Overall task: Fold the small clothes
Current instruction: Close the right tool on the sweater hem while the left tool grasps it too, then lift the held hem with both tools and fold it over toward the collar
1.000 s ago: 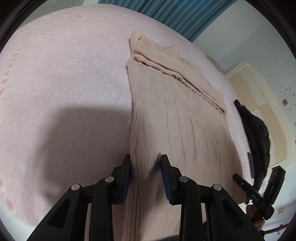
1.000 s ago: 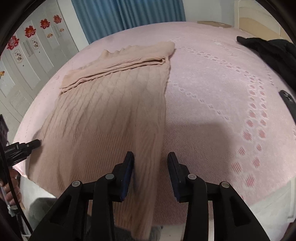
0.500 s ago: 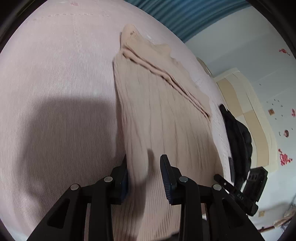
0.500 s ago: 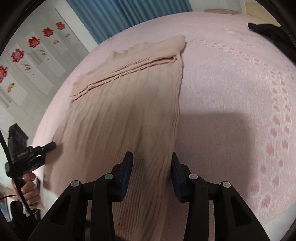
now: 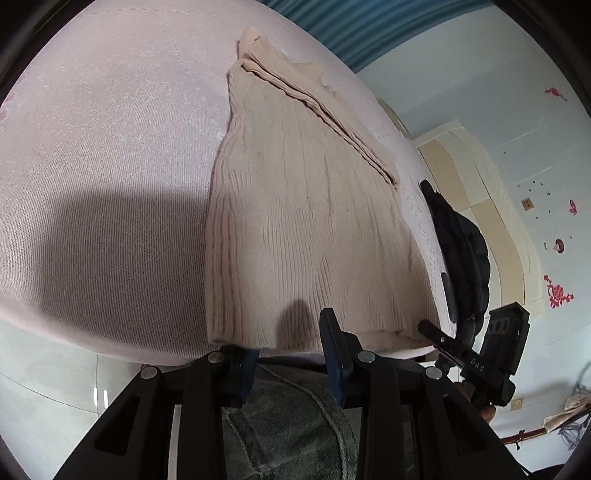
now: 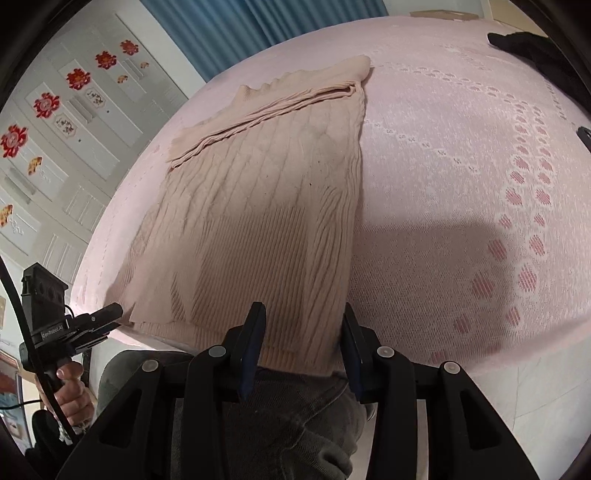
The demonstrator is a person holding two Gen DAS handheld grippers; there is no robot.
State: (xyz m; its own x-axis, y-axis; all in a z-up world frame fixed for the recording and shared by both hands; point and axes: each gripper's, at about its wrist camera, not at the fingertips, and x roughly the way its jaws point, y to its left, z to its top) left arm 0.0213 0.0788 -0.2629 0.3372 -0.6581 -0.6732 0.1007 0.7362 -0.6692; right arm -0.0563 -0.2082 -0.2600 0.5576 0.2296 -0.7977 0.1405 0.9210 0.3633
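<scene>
A beige ribbed knit garment [image 5: 306, 221] lies flat on the pink bed, its hem at the near edge and a folded part across its far end; it also shows in the right wrist view [image 6: 258, 206]. My left gripper [image 5: 290, 354] is open and empty, just off the bed edge below the hem's left part. My right gripper [image 6: 301, 347] is open and empty, with the hem's right corner hanging between its fingers without being pinched. Each gripper shows in the other's view, the right one [image 5: 469, 354] and the left one [image 6: 74, 325].
The pink bedspread [image 6: 461, 177] covers the bed [image 5: 103, 155]. A black jacket [image 5: 461, 243] lies at the right of the bed, also seen in the right wrist view [image 6: 535, 48]. Grey trousers [image 5: 288, 424] of the person are below the grippers. Blue curtains [image 6: 229, 33] hang behind.
Both grippers have drawn back toward the near bed edge, off the garment. The hem now lies at the edge, and the person's legs show below.
</scene>
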